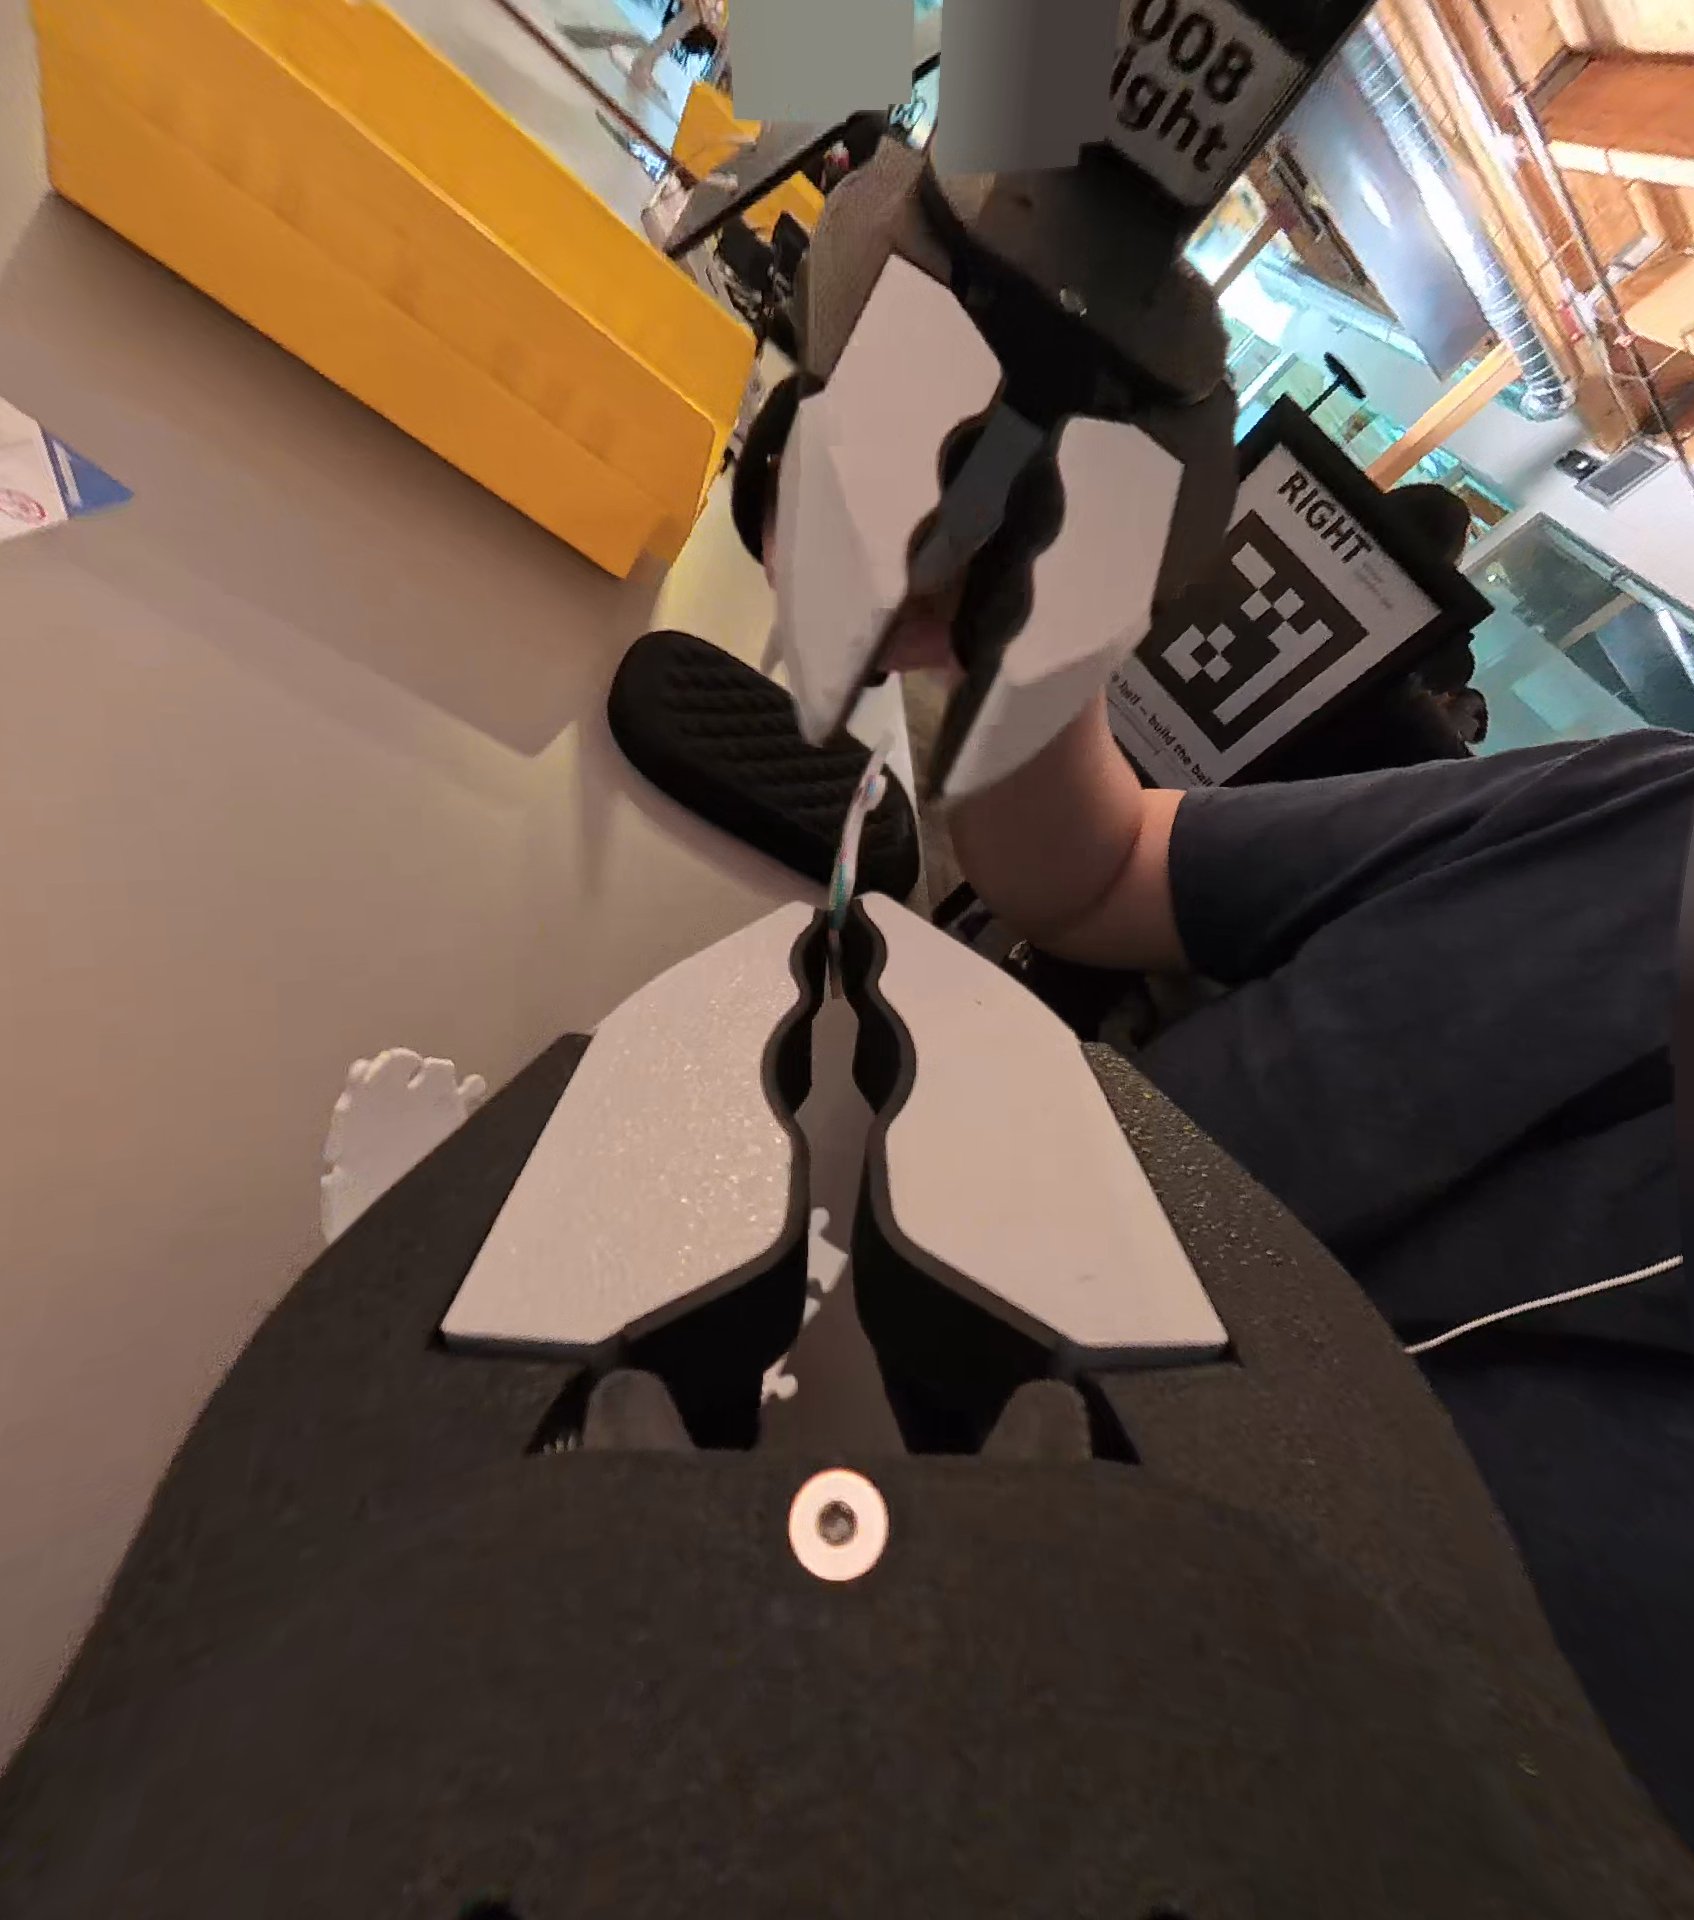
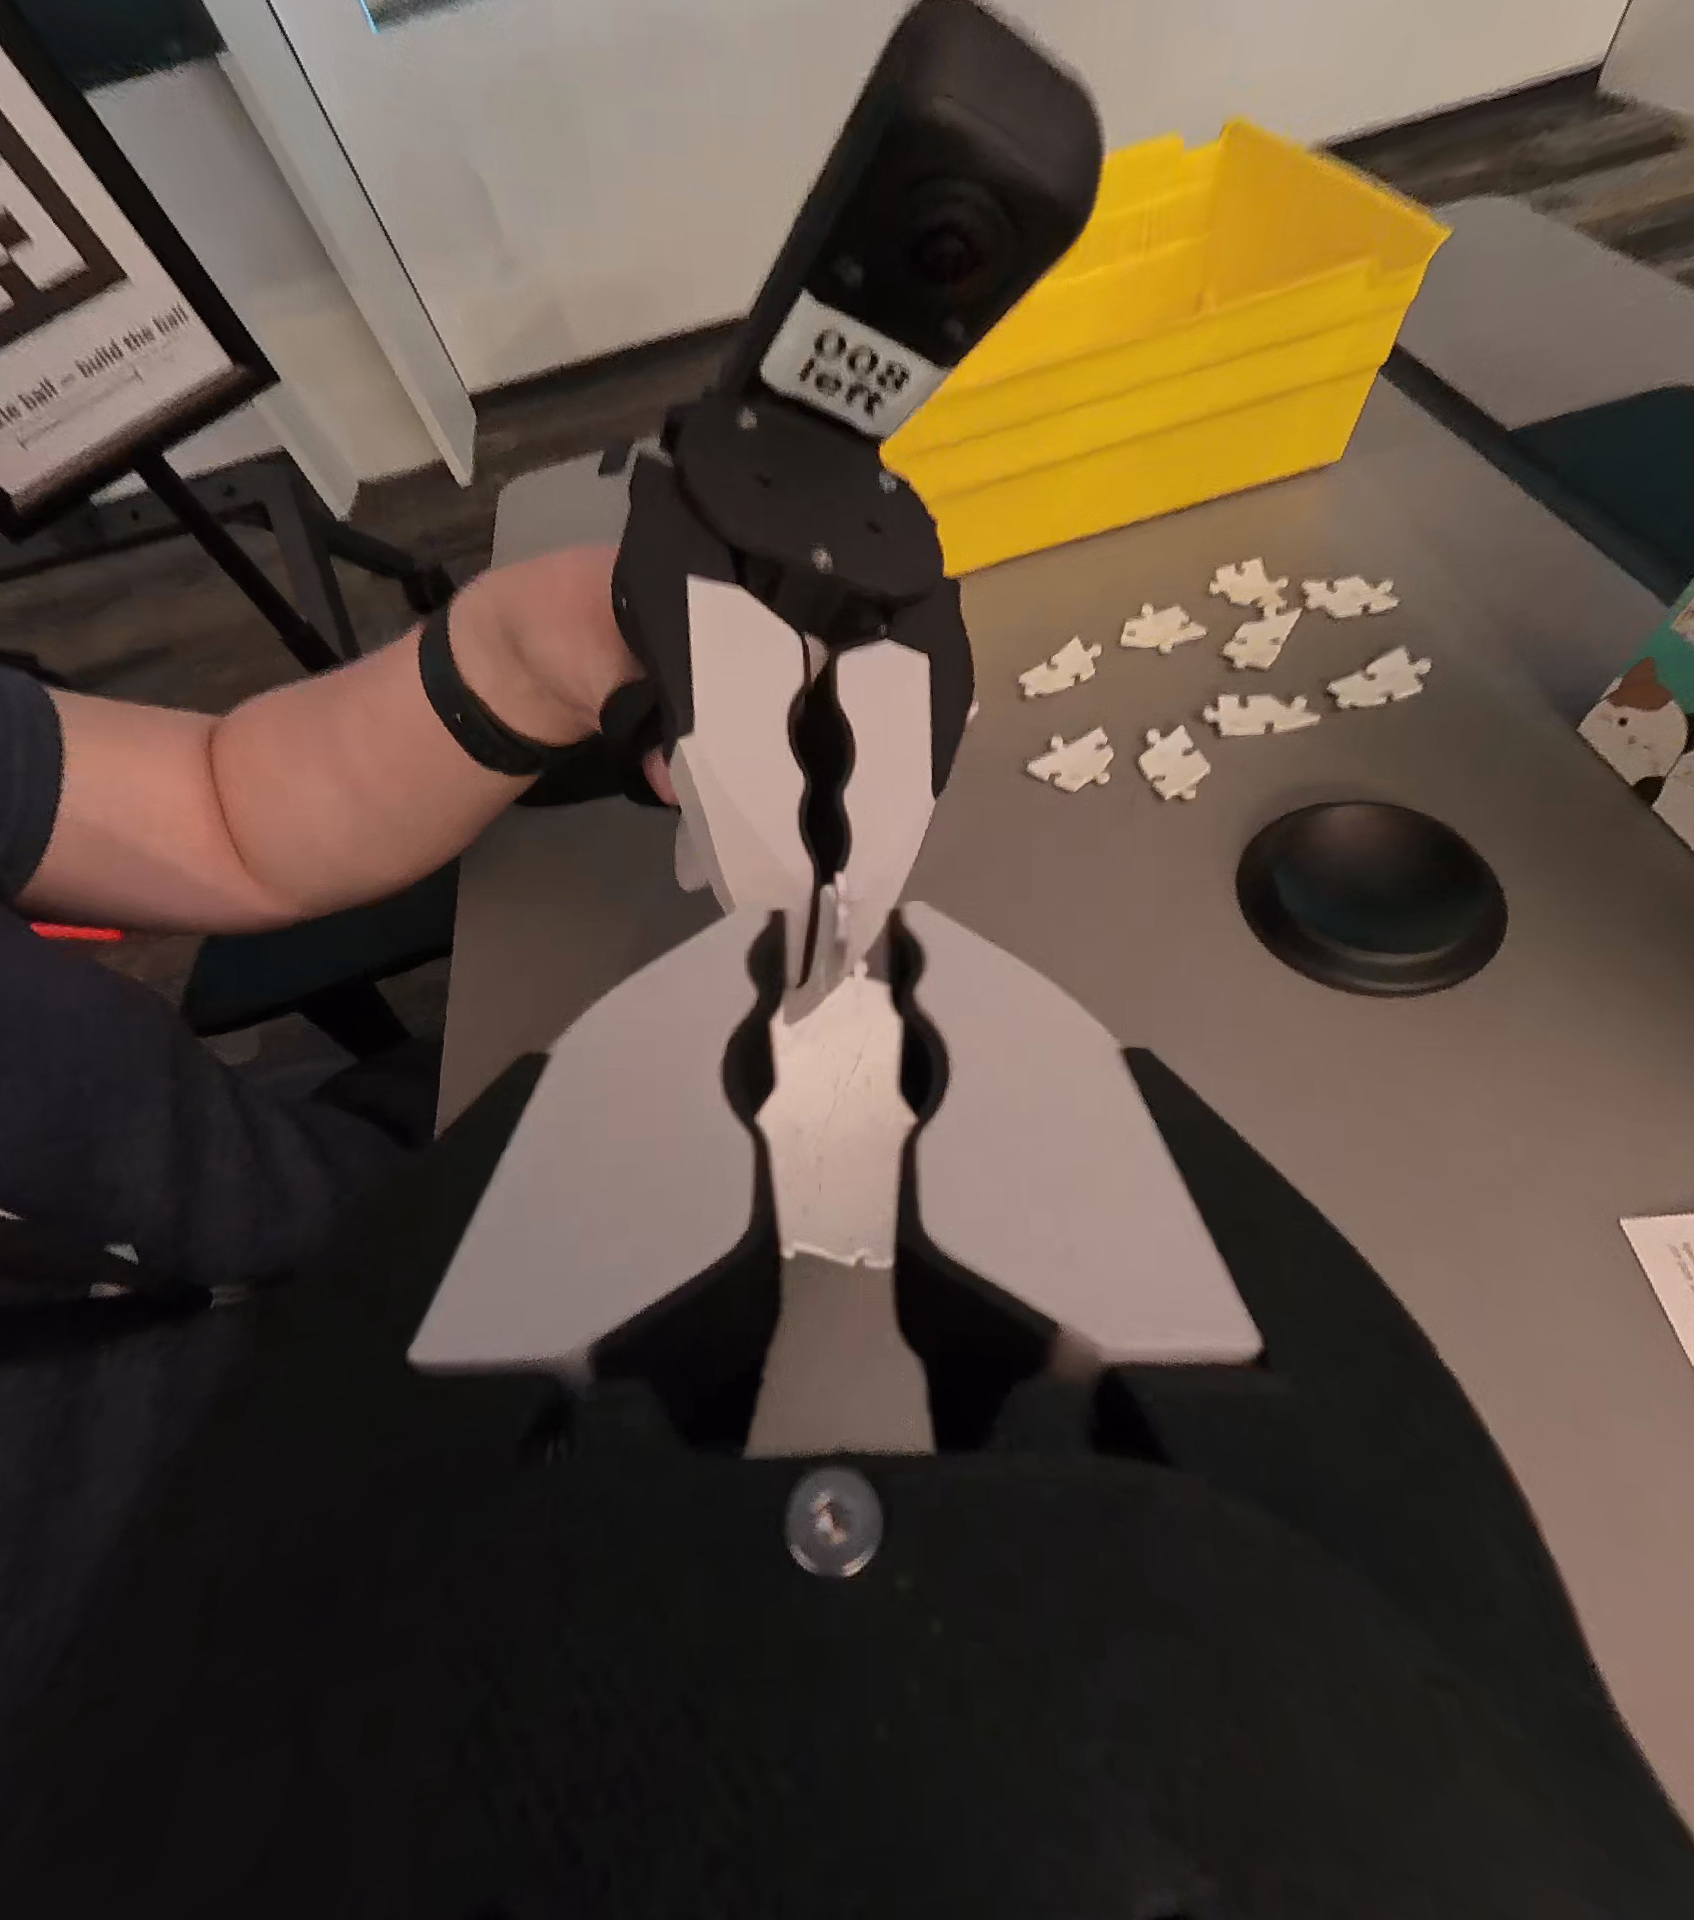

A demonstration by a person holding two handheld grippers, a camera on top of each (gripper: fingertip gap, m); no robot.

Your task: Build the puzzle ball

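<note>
My left claw (image 1: 835,920) pinches a thin puzzle piece (image 1: 848,842) at its tips; right claw (image 2: 827,935) grips a white joined puzzle section (image 2: 838,1132); both meet tip to tip above the grey tabletop (image 2: 1186,1039); loose white pieces (image 2: 1227,670) lie near the yellow bin (image 2: 1165,405) and black bowl (image 2: 1371,899).

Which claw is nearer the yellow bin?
Left. The left claw reaches in from the bin's side of the table, with the yellow bin just behind it. The right claw meets it tip to tip from the near side.
</note>
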